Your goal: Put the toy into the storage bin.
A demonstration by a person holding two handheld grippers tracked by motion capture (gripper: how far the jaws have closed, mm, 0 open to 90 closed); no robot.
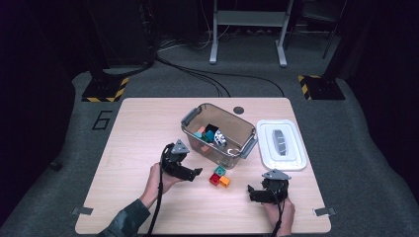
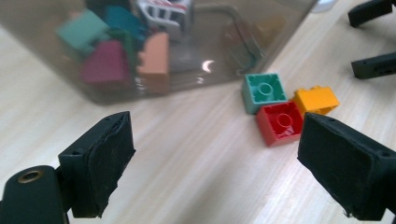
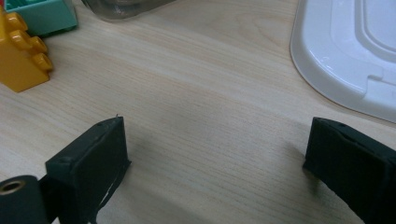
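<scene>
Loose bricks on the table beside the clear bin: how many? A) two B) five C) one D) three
D: a green brick, a red brick and a yellow brick sit clustered on the table, just outside the clear bin.

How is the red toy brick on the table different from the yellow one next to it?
The red plastic toy brick lies with its hollow underside up, while the yellow plastic toy brick lies tipped on its side, studs pointing sideways. The red one touches the green brick; the yellow one sits just beside them. Both rest on the wooden table, outside the clear bin.
</scene>
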